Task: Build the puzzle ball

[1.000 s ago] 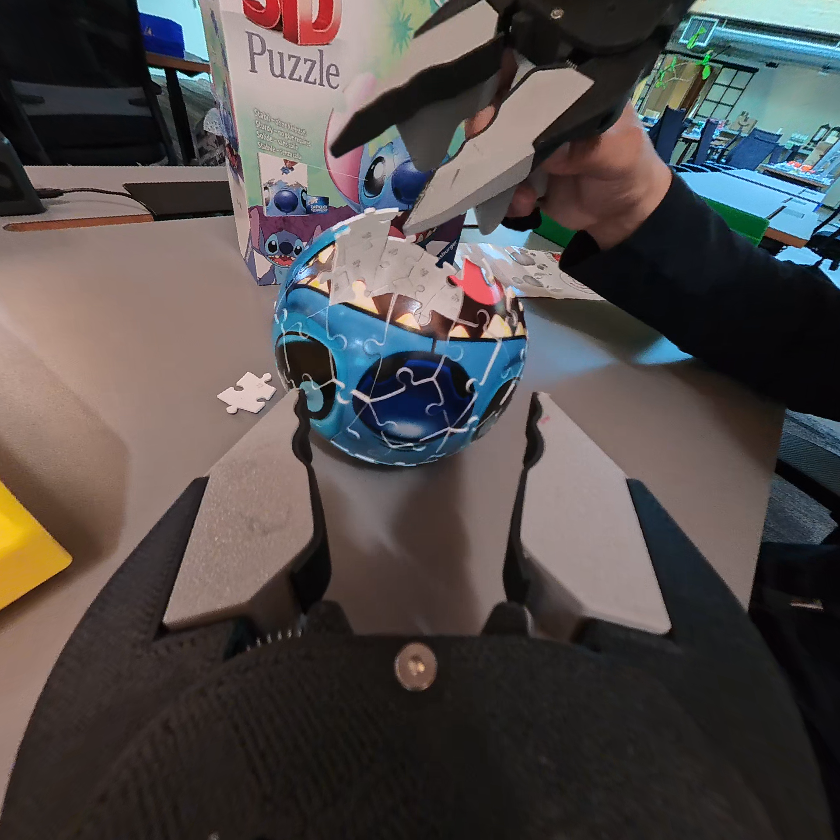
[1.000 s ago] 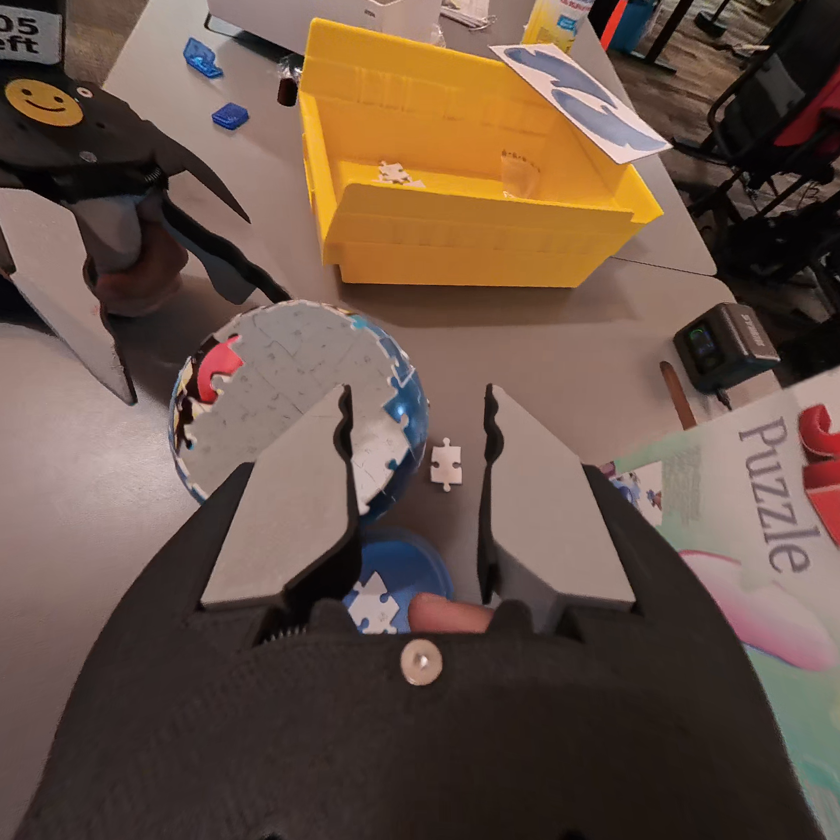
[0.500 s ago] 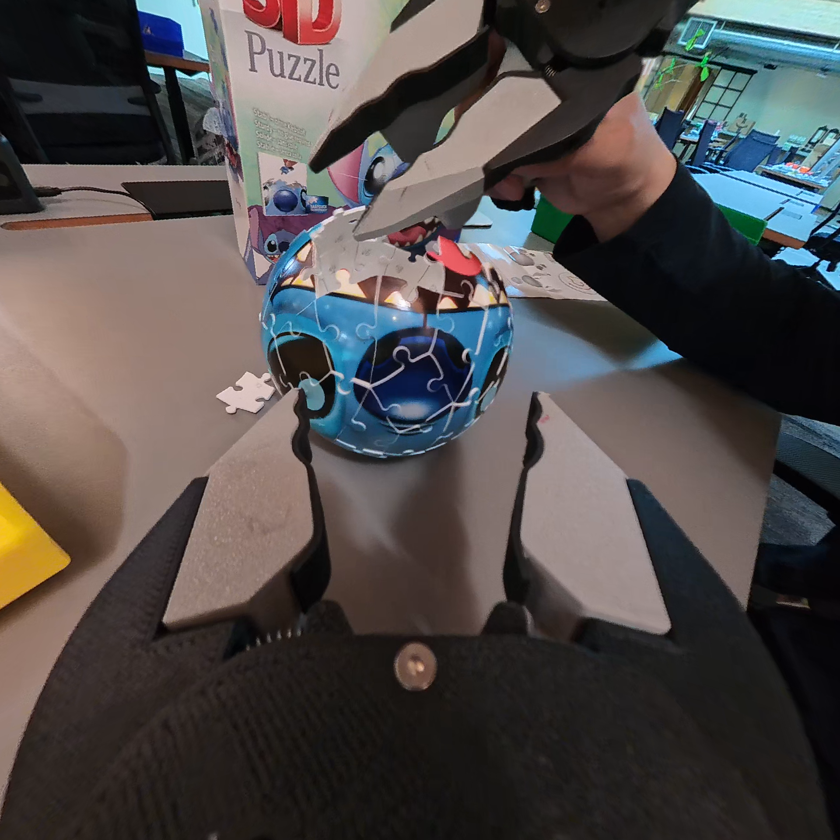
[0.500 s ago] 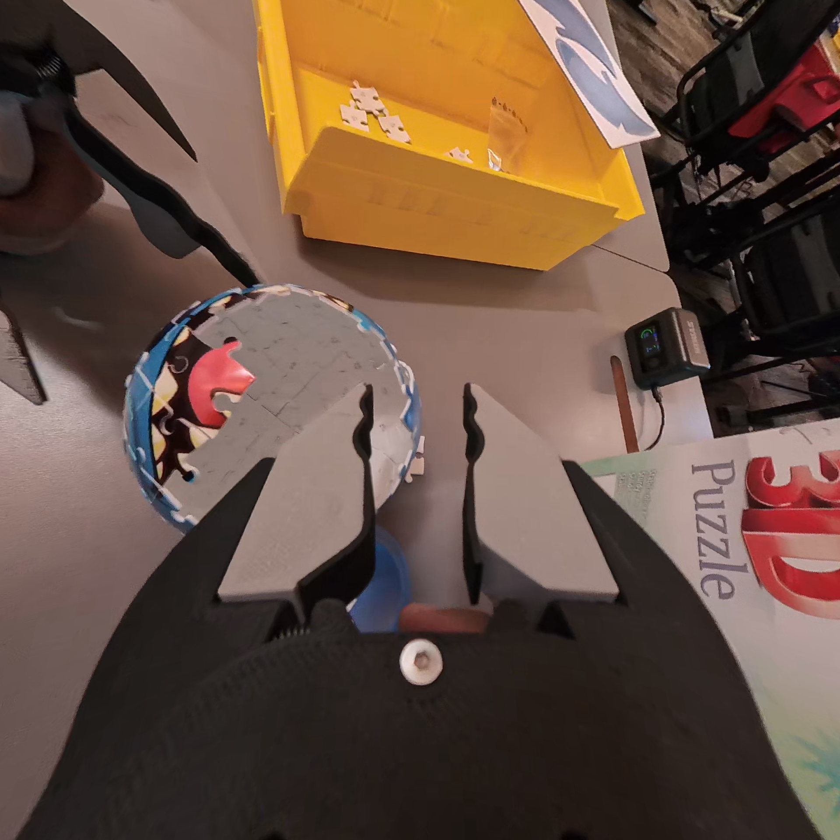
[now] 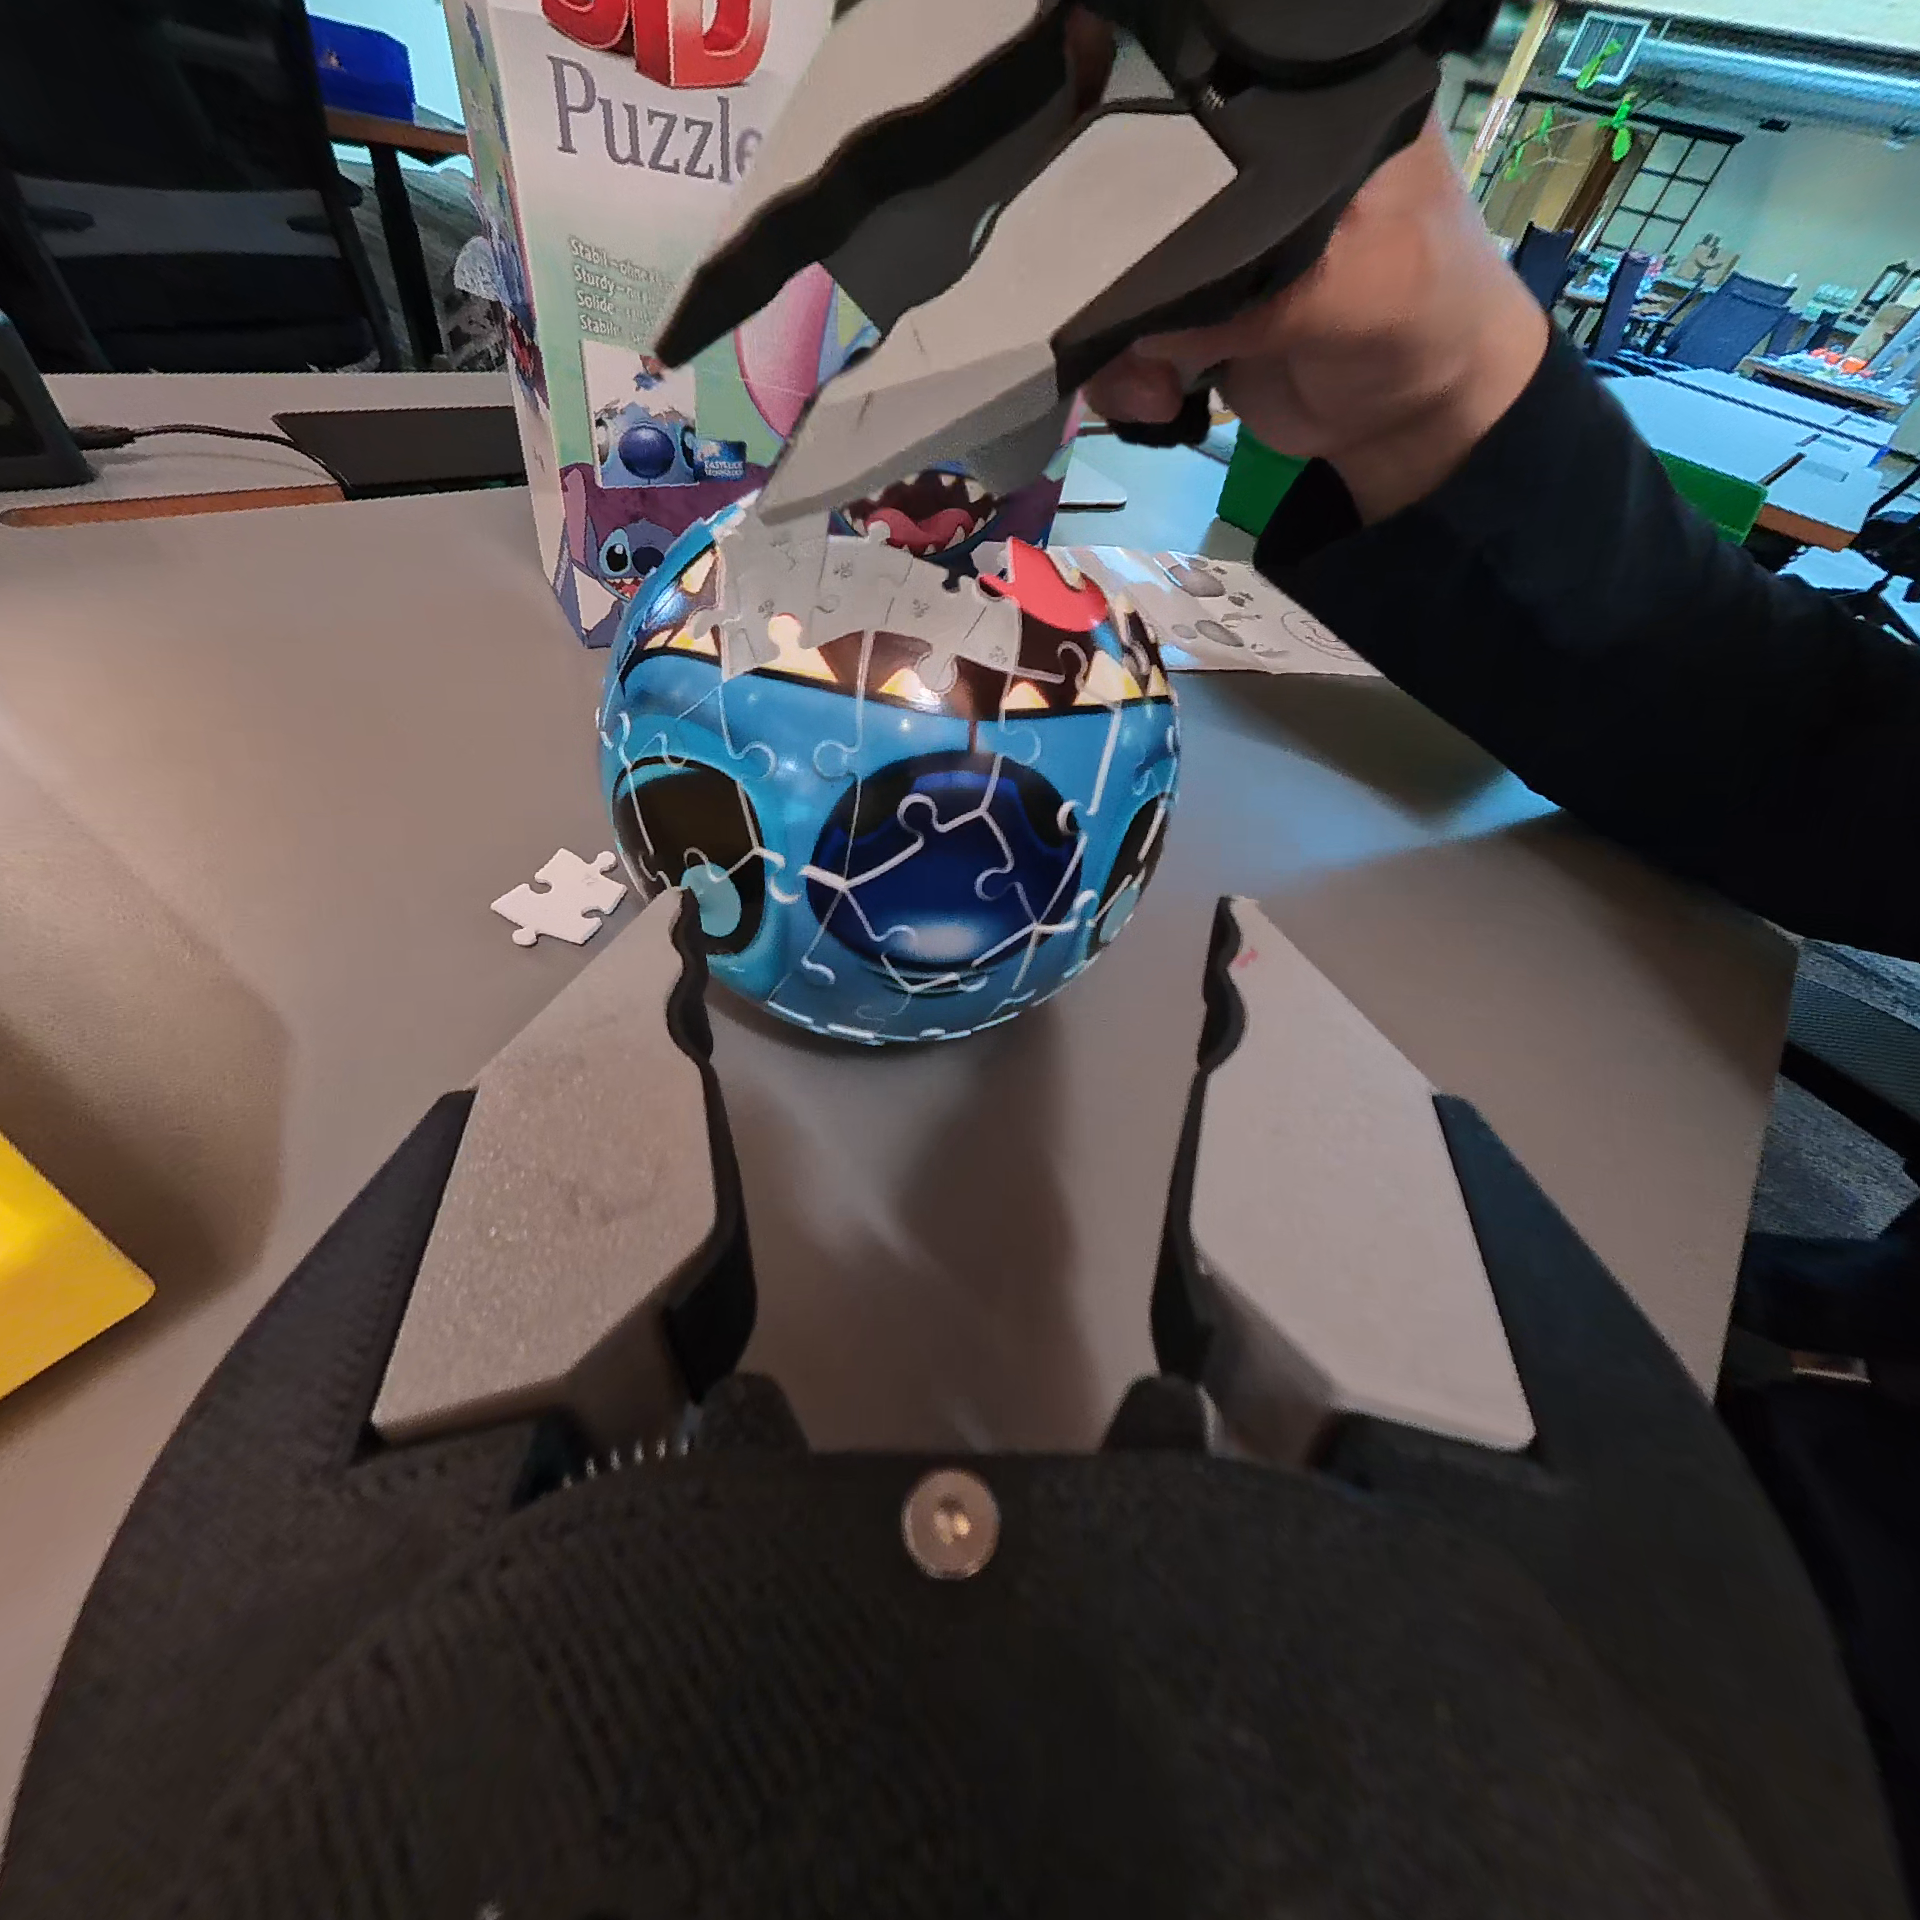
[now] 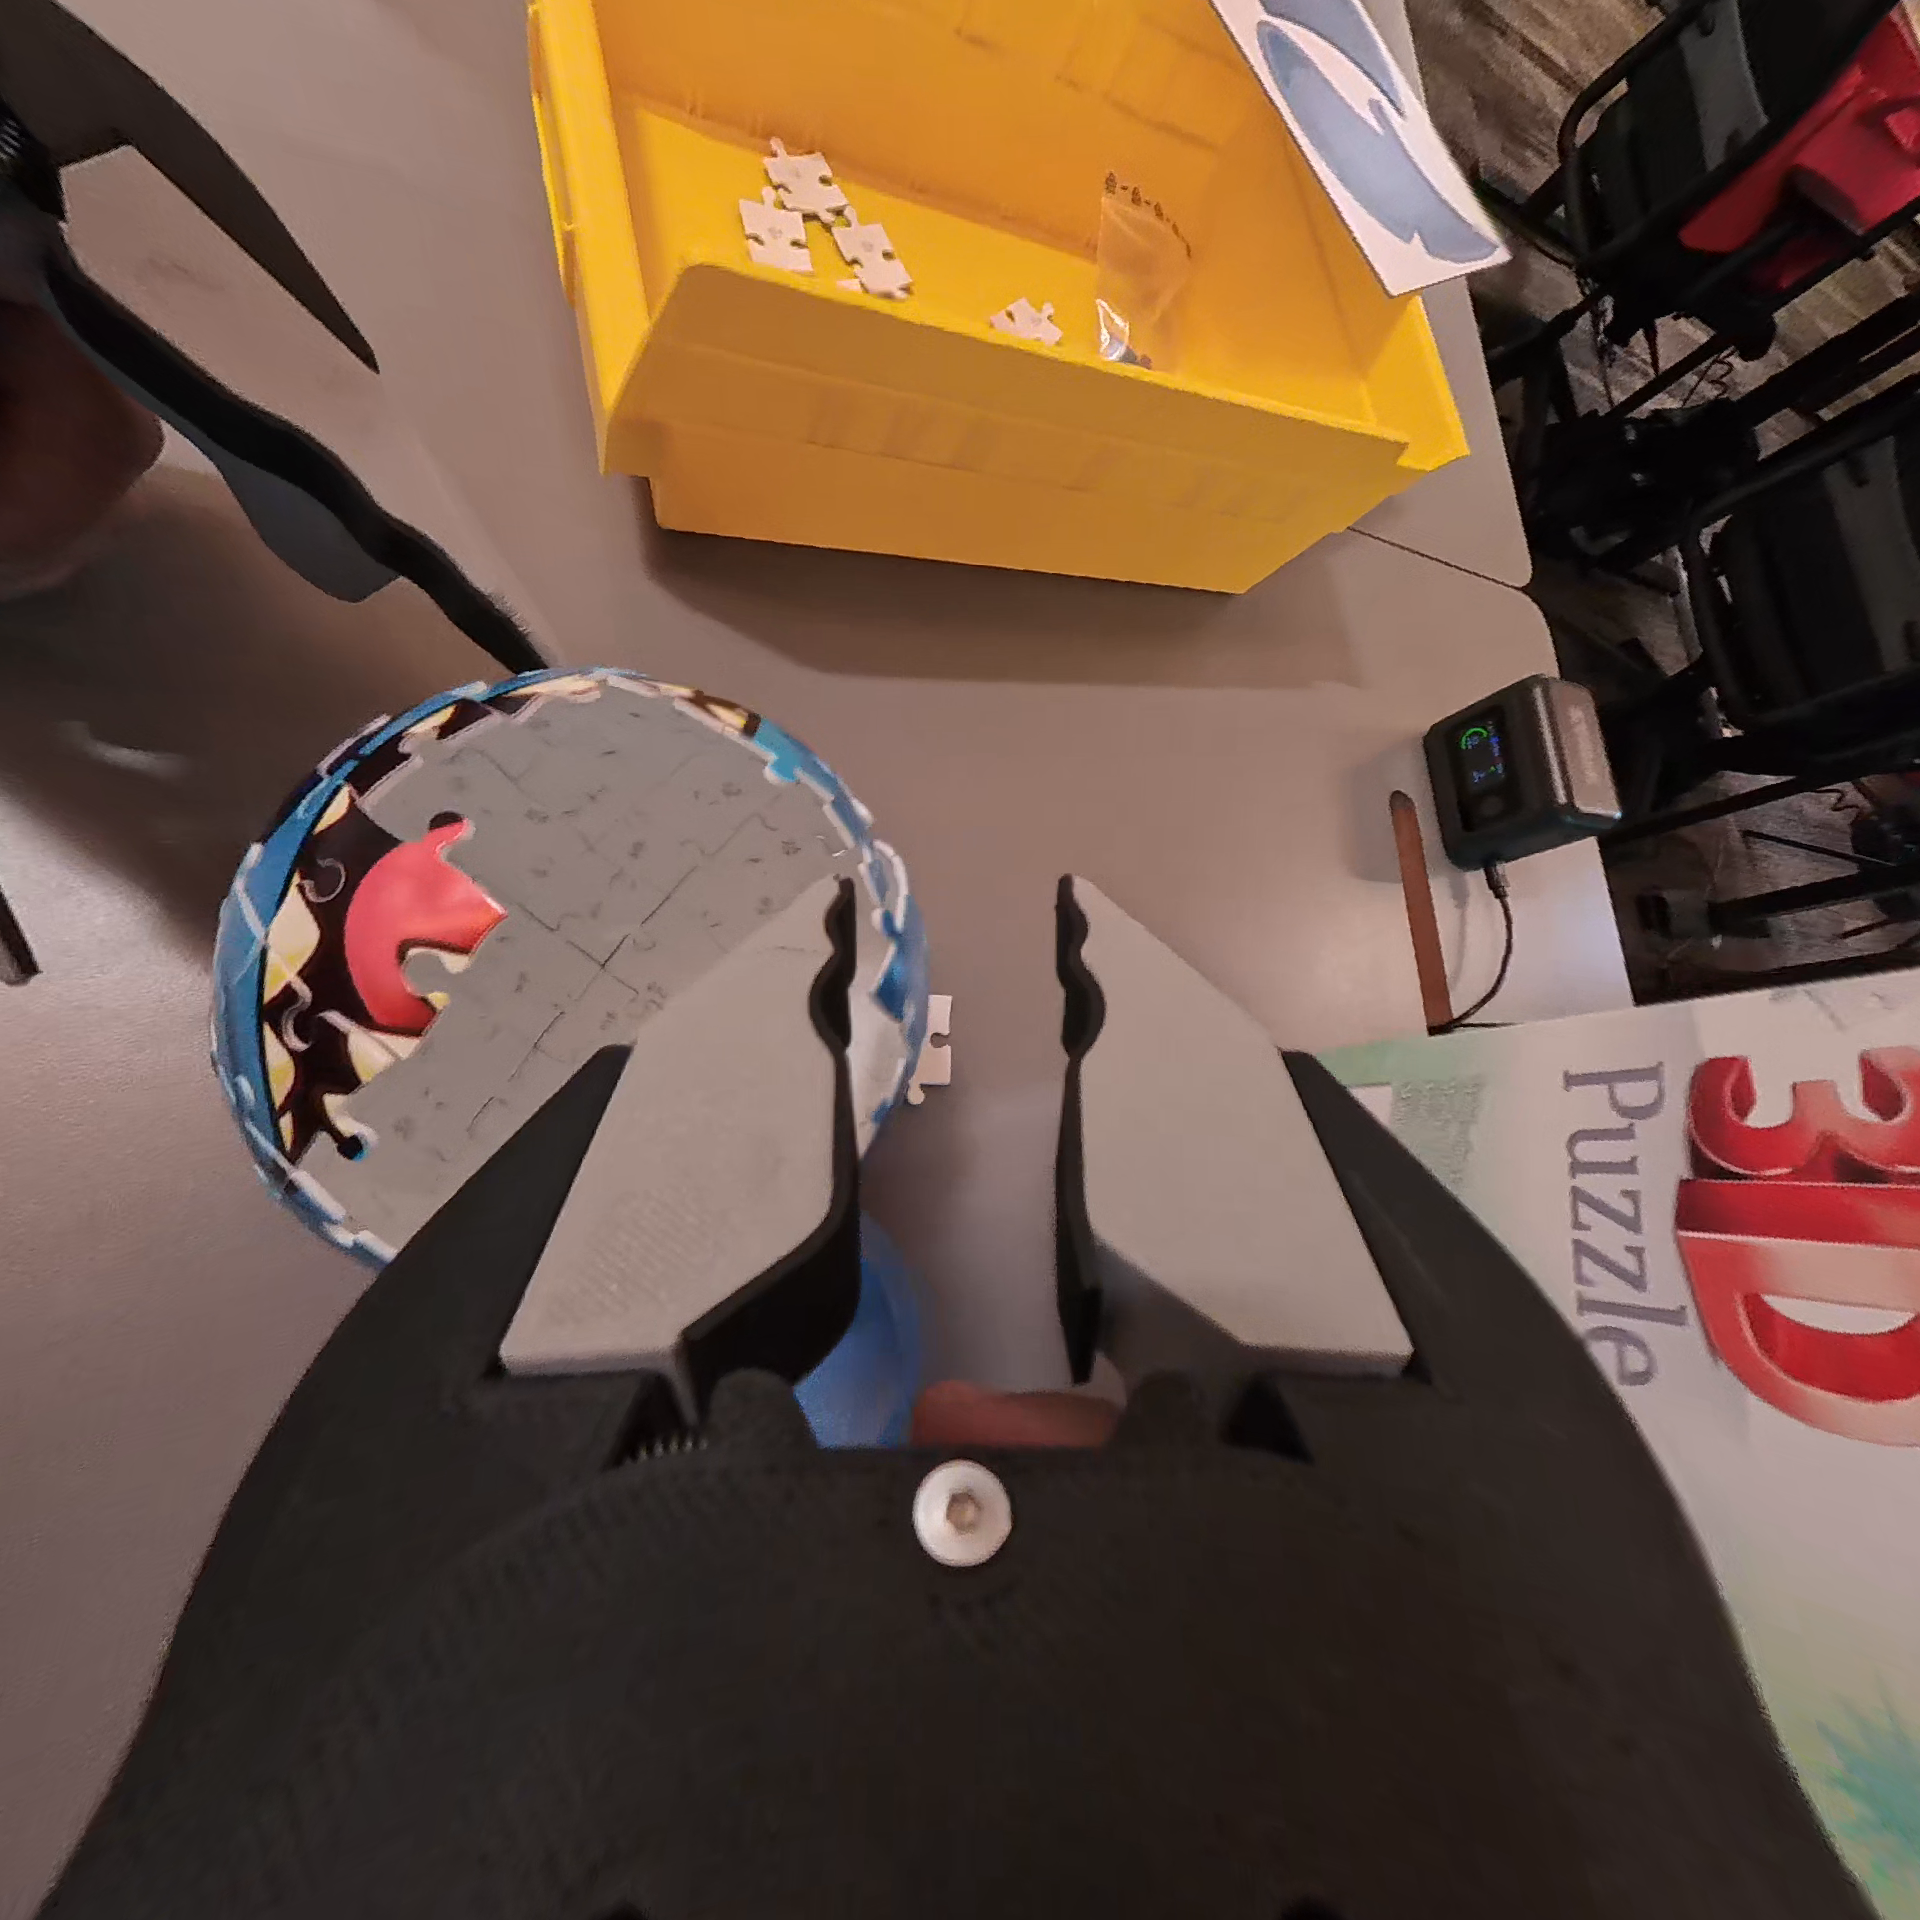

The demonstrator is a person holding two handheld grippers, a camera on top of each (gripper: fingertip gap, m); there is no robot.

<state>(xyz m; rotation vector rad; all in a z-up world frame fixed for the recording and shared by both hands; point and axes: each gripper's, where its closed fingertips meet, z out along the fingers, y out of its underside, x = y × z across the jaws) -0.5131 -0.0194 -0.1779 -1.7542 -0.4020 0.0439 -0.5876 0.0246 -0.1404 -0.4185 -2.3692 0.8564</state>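
Observation:
The puzzle ball [image 5: 888, 800] is blue with dark eyes and stands on the grey table, with a patch of white-backed pieces at its top. My left gripper [image 5: 954, 925] is open and empty, with its fingertips just in front of the ball on either side. My right gripper [image 5: 727, 431] hovers over the ball, and its lower fingertip seems to touch the white patch. In the right wrist view the right gripper [image 6: 956, 904] is partly open and empty over the ball's [image 6: 520, 935] right edge. A loose white piece [image 5: 556, 899] lies on the table left of the ball; it also shows in the right wrist view [image 6: 935, 1039].
A yellow bin [image 6: 935, 499] beyond the ball holds several white pieces [image 6: 810, 218]. The puzzle box [image 5: 644, 208] stands behind the ball, and a printed sheet [image 5: 1236, 613] lies to the right of it. A small black device [image 6: 1517, 769] with a cable sits near the table edge. To the small black device [image 6: 1517, 769]: right tips about 35 cm, left tips about 40 cm.
My right gripper has moved lower and closer onto the ball's top, and its jaws have narrowed. The ball has shifted slightly left. My left gripper has stayed put.

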